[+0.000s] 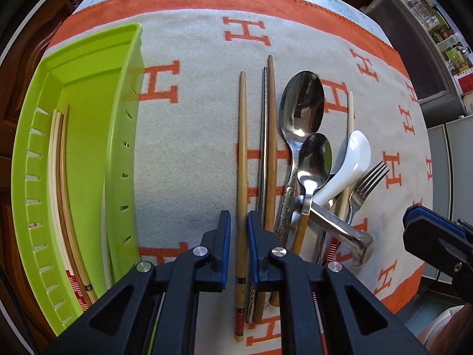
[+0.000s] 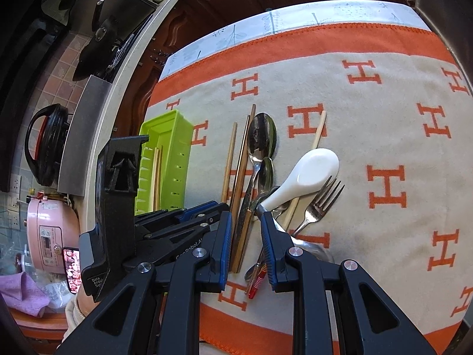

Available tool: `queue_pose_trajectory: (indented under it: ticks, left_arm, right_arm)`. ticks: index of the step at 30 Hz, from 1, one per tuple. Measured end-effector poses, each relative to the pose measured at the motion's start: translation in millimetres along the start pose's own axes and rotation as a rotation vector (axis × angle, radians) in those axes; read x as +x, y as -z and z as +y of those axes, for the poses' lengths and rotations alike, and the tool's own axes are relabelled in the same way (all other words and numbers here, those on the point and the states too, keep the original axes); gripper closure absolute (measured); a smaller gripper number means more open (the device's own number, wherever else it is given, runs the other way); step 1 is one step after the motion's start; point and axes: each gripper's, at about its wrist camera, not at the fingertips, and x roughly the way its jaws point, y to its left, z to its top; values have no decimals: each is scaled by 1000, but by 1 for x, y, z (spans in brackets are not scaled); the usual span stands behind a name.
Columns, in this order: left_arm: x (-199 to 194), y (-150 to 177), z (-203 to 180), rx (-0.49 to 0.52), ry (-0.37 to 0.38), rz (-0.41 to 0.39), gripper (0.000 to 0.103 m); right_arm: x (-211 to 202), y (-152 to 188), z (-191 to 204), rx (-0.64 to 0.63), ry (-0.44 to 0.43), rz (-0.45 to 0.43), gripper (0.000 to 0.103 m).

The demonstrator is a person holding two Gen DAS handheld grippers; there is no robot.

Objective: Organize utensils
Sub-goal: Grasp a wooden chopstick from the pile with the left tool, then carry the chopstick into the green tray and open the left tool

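My left gripper (image 1: 239, 224) is open, its blue pads astride a bamboo chopstick (image 1: 242, 153) that lies on the cloth; there are gaps on both sides. A green utensil tray (image 1: 118, 124) at the left holds several chopsticks (image 1: 60, 159). To the right lie a steel chopstick with a wooden one (image 1: 270, 136), a big steel spoon (image 1: 301, 106), a small spoon (image 1: 314, 156), a white ceramic spoon (image 1: 351, 159) and a fork (image 1: 366, 183). My right gripper (image 2: 244, 222) is open above the pile's handles, with the white spoon (image 2: 310, 171) and fork (image 2: 322, 198) just ahead.
An orange-bordered cloth with H marks (image 2: 384, 136) covers the table. The left gripper's body (image 2: 165, 222) sits close to my right gripper's left side. A kitchen counter with a pink cooker (image 2: 50, 230) and a black pot (image 2: 44, 145) is far left.
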Motion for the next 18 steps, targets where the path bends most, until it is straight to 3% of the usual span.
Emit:
queue_pose_trajectory:
  ticks: [5,11,18]
  left_arm:
    - [3,7,-10,30,-44,17,94]
    - [5,10,-19,57,-74,-23,95]
    - [-5,13,-13,23,-22,-48,99]
  right_arm:
    - [8,0,-5,10,-8,13,82]
    - [15,1,-8,20,-12,21,82]
    - [19,7,-3,10,-13,33,82]
